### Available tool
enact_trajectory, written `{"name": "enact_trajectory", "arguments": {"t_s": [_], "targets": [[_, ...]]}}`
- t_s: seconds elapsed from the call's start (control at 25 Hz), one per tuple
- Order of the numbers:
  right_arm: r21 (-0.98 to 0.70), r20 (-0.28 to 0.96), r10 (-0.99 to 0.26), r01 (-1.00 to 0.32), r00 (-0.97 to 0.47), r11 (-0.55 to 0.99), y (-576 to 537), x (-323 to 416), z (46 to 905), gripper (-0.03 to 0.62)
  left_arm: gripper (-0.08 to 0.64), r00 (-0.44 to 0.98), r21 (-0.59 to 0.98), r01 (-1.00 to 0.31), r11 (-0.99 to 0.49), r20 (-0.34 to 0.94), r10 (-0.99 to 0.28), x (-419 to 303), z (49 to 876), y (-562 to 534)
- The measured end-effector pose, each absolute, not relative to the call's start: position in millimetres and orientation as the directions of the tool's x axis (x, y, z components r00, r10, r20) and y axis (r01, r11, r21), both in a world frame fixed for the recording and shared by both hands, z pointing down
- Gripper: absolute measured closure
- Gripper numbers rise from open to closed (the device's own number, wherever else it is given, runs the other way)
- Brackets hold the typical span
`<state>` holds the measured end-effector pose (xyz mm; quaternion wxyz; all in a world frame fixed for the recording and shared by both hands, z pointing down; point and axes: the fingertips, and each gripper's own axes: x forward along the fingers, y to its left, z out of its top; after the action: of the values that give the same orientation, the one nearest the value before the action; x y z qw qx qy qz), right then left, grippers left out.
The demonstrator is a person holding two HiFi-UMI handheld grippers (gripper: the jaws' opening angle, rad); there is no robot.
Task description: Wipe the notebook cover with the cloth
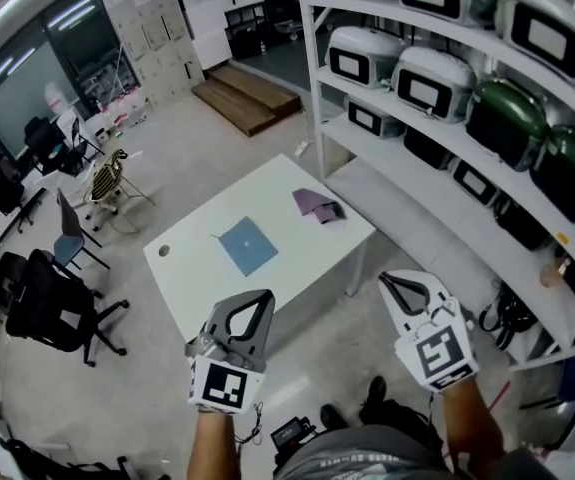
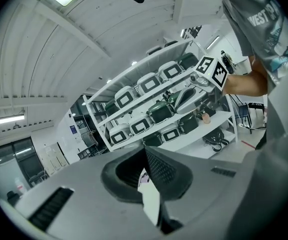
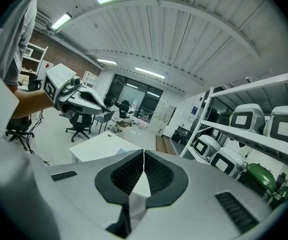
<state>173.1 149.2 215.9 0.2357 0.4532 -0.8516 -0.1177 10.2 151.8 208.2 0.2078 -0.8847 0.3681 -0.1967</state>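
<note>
Blue notebook and purple cloth lay on the surface, well beyond left gripper and right gripper, fingers clenched empty.

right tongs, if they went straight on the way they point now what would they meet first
Probably the white table: the shut, empty right tongs aim slightly down toward it, nothing in between. Depth is unclear, so near edge or top, I can't tell.

Right gripper — jaws pressed together, empty; white table ahead.
</note>
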Motion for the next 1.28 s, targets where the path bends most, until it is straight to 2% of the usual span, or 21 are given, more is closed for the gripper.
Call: {"name": "enact_trajectory", "arguments": {"t_s": [1.28], "targets": [[0.389,0.329,-0.68,-0.562,-0.656,0.73,-99,219,244,0.561,0.56,0.458,-0.505,-0.701,-0.504,0.223,-0.861,65,225,-65]]}}
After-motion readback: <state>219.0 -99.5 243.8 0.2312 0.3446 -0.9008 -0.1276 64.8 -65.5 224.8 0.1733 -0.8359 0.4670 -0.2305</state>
